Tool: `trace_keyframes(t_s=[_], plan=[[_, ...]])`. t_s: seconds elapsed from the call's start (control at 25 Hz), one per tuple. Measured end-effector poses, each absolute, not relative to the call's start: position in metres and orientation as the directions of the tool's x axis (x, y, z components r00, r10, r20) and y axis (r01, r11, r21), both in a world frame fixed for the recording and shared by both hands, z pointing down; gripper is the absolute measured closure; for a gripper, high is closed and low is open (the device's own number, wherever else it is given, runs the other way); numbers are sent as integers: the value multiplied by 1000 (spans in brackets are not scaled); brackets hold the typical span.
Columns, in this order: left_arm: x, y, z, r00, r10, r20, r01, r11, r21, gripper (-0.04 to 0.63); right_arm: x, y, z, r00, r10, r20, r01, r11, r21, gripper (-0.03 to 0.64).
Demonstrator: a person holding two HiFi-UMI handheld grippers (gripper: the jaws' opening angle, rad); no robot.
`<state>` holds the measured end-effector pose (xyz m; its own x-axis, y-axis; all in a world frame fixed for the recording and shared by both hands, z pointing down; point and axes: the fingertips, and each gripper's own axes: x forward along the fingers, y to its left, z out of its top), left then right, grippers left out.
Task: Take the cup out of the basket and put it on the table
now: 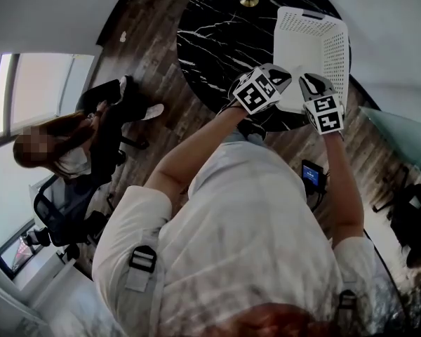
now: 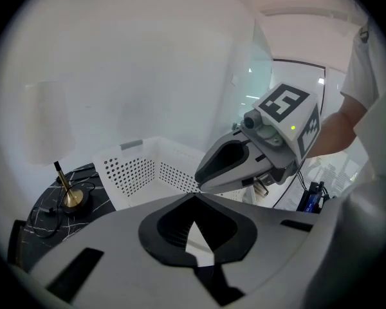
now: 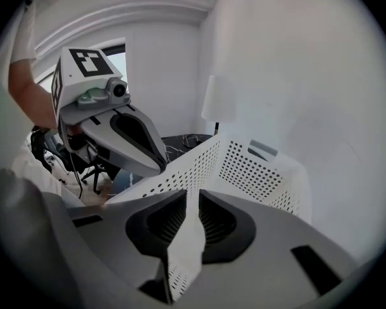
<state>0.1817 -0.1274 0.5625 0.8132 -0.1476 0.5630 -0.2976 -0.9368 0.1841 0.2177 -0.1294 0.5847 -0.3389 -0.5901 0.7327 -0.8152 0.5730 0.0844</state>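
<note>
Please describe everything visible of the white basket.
The basket is white, plastic-looking, rectangular, with rows of round holes in its walls and a grey handle at its far end. It is over the black marble table. The right gripper has its jaws shut on the near wall; the left gripper seems to pinch the rim. No cup shows inside.

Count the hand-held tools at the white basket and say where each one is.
2. The left tool is shut on the near rim of the basket. The right tool, beside it, clamps the perforated wall. None seems hidden.
</note>
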Motion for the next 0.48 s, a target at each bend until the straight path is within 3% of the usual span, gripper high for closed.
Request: trace_keyframes(t_s=[0.48], plan=[[196, -137, 580, 773, -99, 627, -225, -966, 125, 589, 223, -138, 642, -326, -388, 862, -736, 676, 26, 551]])
